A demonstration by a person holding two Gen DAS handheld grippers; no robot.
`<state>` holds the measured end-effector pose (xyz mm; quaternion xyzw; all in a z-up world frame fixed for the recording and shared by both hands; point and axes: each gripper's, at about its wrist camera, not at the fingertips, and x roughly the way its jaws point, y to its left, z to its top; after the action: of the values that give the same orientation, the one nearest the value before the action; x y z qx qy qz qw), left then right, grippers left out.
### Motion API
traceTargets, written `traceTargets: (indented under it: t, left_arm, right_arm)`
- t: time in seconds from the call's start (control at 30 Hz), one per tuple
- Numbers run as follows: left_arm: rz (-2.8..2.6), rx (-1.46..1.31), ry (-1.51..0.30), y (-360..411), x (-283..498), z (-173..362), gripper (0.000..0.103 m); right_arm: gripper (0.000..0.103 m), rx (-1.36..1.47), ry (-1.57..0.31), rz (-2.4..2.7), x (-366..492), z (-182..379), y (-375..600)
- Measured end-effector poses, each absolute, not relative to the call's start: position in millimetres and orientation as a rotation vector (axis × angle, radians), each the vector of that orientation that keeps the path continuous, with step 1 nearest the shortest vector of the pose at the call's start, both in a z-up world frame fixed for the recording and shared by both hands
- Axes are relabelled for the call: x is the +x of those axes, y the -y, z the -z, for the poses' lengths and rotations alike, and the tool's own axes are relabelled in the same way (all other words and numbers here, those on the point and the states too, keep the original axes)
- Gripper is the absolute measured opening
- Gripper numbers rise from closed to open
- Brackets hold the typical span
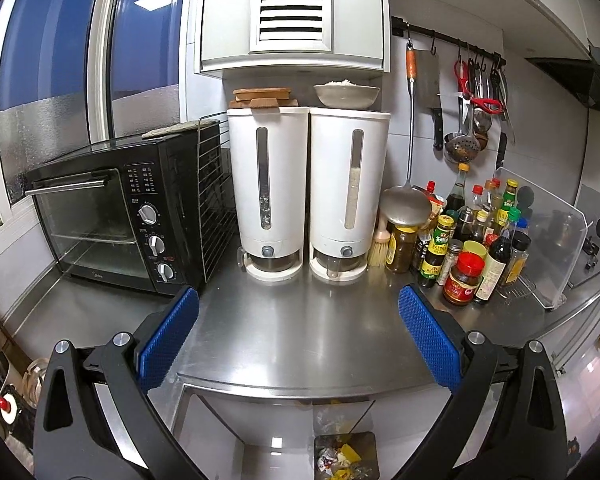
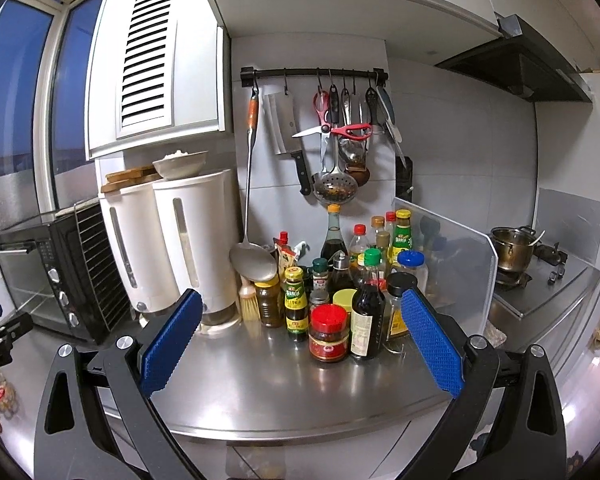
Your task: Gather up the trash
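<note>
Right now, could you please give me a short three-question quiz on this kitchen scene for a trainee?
1. True or false: the left gripper holds trash.
2. Where is the trash bin: A on the counter, B below the counter's front edge, C on the oven?
3. What colour is the lid of the front jar?

Key: 1 false, both it and the right gripper are open and empty; 2 B; 3 red.

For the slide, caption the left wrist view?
Open left gripper over a steel counter, facing two white dispensers; trash bin below.
</note>
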<state>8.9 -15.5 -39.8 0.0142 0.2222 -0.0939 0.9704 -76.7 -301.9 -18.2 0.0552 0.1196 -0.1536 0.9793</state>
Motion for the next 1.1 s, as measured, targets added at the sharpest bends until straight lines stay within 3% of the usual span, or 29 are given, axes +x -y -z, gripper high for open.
traceTargets:
  t: [1.1]
  left_arm:
    - [0.154, 0.013, -0.441, 1.8, 1.2, 30.7, 0.095]
  right_arm:
    - [0.100, 0.110, -0.257, 0.251, -71.9, 12.2, 293.9]
